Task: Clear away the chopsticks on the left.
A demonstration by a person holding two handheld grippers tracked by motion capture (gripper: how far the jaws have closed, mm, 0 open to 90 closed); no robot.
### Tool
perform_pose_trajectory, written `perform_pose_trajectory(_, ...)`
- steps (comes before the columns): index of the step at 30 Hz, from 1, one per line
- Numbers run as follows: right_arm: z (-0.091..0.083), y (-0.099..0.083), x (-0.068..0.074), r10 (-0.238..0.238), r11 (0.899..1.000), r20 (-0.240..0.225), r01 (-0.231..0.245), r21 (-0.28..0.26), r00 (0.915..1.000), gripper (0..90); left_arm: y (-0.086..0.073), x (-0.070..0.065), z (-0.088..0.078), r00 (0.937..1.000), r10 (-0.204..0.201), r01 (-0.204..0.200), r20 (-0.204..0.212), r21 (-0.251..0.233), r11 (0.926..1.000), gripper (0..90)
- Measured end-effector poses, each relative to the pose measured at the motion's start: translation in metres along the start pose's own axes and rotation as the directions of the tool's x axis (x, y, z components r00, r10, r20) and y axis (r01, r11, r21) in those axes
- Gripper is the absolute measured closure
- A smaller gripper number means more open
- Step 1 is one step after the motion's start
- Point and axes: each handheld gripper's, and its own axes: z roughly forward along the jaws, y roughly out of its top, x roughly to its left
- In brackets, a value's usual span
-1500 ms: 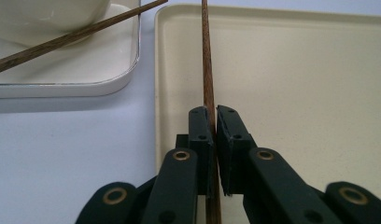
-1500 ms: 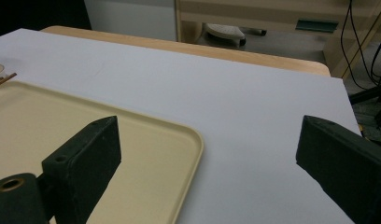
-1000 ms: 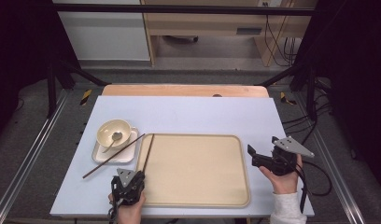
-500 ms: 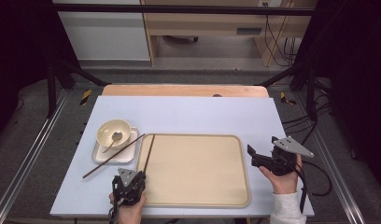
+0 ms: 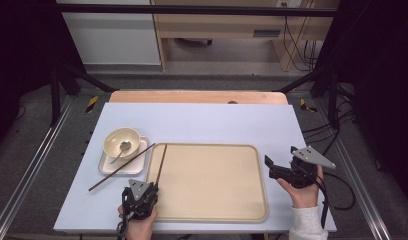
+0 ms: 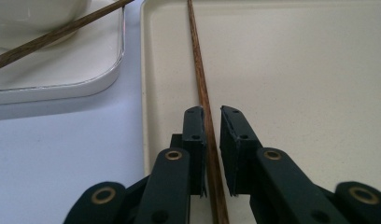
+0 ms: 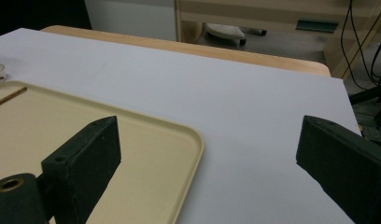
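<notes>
The left tool (image 5: 140,196) is sitting at the near left corner of the tray (image 5: 212,212), low over the bench (image 5: 202,122), with the person's left hand (image 5: 140,227) coming in from the bottom edge of the high view. A chopstick (image 6: 201,79) is lying on the tray just inside its left rim, running away from the tool toward the far side, and its near end is passing between the two black jaws. In the left gripper view the jaws are standing narrow and have just been opening a little: the left pad is lying right against the stick, while a thin gap is showing between the stick and the right pad, so the stick is resting between them rather than being pinched. A second chopstick (image 5: 123,167) is lying slantwise across the small white dish (image 5: 112,167) to the left of the tray, its low end reaching onto the bench and its far end pointing toward the tray's corner. A cream bowl (image 5: 121,141) with a spoon (image 5: 123,148) in it is sitting on that dish. The right tool (image 5: 270,167) is being held by the right hand (image 5: 303,192) beside the tray's right rim, well apart from the stick, its jaws standing wide with nothing between them, aimed across the tray's far right corner.
</notes>
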Motion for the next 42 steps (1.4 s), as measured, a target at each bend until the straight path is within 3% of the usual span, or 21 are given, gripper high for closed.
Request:
perform_pose_trajectory(6,-0.001,0.000,0.000,0.005,1.000,0.002,-0.005,-0.005,1.0000,6.9,0.004,0.002,-0.004,0.9996,0.000,0.001,0.027,-0.027,0.9996,76.9)
perform_pose_trajectory(10,0.000,0.000,0.000,0.003,1.000,0.004,-0.003,-0.005,1.0000,6.9,0.011,0.002,-0.011,0.9969,0.036,-0.030,0.071,-0.083,0.9961,71.6)
perform_pose_trajectory(11,0.000,0.000,0.000,-0.002,1.000,0.005,0.002,-0.002,1.0000,6.9,0.016,0.002,-0.014,0.9929,0.051,-0.040,0.108,-0.100,0.9942,70.2)
perform_pose_trajectory(15,0.000,0.000,0.000,0.007,1.000,0.005,-0.007,-0.008,1.0000,6.8,0.027,0.004,-0.016,0.9795,0.125,-0.108,0.158,-0.111,0.9880,61.2)
perform_pose_trajectory(18,0.000,0.000,-0.001,0.005,1.000,0.007,-0.005,-0.007,1.0000,6.8,0.032,0.005,-0.017,0.9739,0.128,-0.105,0.187,-0.130,0.9860,52.8)
perform_pose_trajectory(19,0.000,0.000,-0.001,0.005,1.000,0.006,-0.005,-0.006,1.0000,6.8,0.039,0.007,-0.017,0.9656,0.162,-0.137,0.204,-0.128,0.9822,50.4)
perform_pose_trajectory(20,0.000,0.000,-0.001,0.005,1.000,0.006,-0.005,-0.006,1.0000,6.8,0.039,0.007,-0.017,0.9656,0.162,-0.137,0.204,-0.128,0.9822,48.2)
perform_pose_trajectory(22,0.000,0.000,-0.001,0.004,1.000,0.007,-0.004,-0.006,1.0000,6.8,0.049,0.009,-0.019,0.9535,0.202,-0.175,0.223,-0.136,0.9751,44.6)
perform_pose_trajectory(24,0.000,0.000,-0.001,0.005,1.000,0.007,-0.005,-0.007,1.0000,6.8,0.057,0.012,-0.021,0.9432,0.214,-0.182,0.254,-0.143,0.9729,41.3)
perform_pose_trajectory(25,0.000,0.000,0.000,0.005,1.000,0.006,-0.004,-0.005,1.0000,6.7,0.062,0.014,-0.023,0.9325,0.233,-0.200,0.276,-0.140,0.9697,39.4)
perform_pose_trajectory(27,0.000,0.000,0.000,0.004,1.000,0.007,-0.004,-0.007,1.0000,6.8,0.070,0.018,-0.026,0.9203,0.233,-0.192,0.314,-0.157,0.9688,36.8)
perform_pose_trajectory(28,0.000,0.000,-0.001,0.005,1.000,0.006,-0.005,-0.005,1.0000,6.7,0.070,0.018,-0.026,0.9203,0.233,-0.192,0.314,-0.157,0.9688,35.2)
perform_pose_trajectory(29,0.000,0.000,0.000,0.006,1.000,0.006,-0.006,-0.005,1.0000,6.8,0.078,0.021,-0.029,0.9080,0.245,-0.198,0.340,-0.166,0.9660,34.5)
perform_pose_trajectory(33,0.000,0.000,0.001,-0.001,1.000,0.006,0.001,-0.004,1.0000,6.7,0.089,0.023,-0.032,0.8891,0.299,-0.251,0.347,-0.176,0.9519,30.9)
perform_pose_trajectory(34,0.000,0.000,0.001,-0.001,1.000,0.006,0.001,-0.004,1.0000,6.8,0.089,0.023,-0.032,0.8891,0.299,-0.251,0.347,-0.176,0.9519,29.7)
perform_pose_trajectory(35,0.000,0.000,0.001,0.000,1.000,0.006,0.000,-0.004,1.0000,6.8,0.091,0.024,-0.032,0.8743,0.331,-0.286,0.355,-0.174,0.9421,28.9)
perform_pose_trajectory(37,0.000,0.000,0.001,0.002,1.000,0.007,-0.002,-0.004,1.0000,6.8,0.091,0.027,-0.031,0.8559,0.357,-0.314,0.375,-0.171,0.9339,27.6)
perform_pose_trajectory(38,0.000,0.000,0.001,0.000,1.000,0.007,0.000,-0.004,1.0000,6.8,0.091,0.027,-0.031,0.8559,0.357,-0.314,0.375,-0.171,0.9339,27.6)
perform_pose_trajectory(39,0.000,0.000,0.001,-0.003,1.000,0.009,0.003,-0.002,1.0000,6.8,0.090,0.030,-0.030,0.8468,0.357,-0.319,0.394,-0.161,0.9340,27.7)
perform_pose_trajectory(41,0.001,0.000,0.002,-0.004,1.000,0.009,0.004,0.000,1.0000,6.8,0.086,0.034,-0.028,0.8406,0.381,-0.348,0.385,-0.153,0.9247,27.3)
perform_pose_trajectory(42,0.001,0.000,0.002,-0.004,1.000,0.009,0.004,0.000,1.0000,6.8,0.086,0.034,-0.028,0.8406,0.381,-0.348,0.385,-0.153,0.9247,26.9)
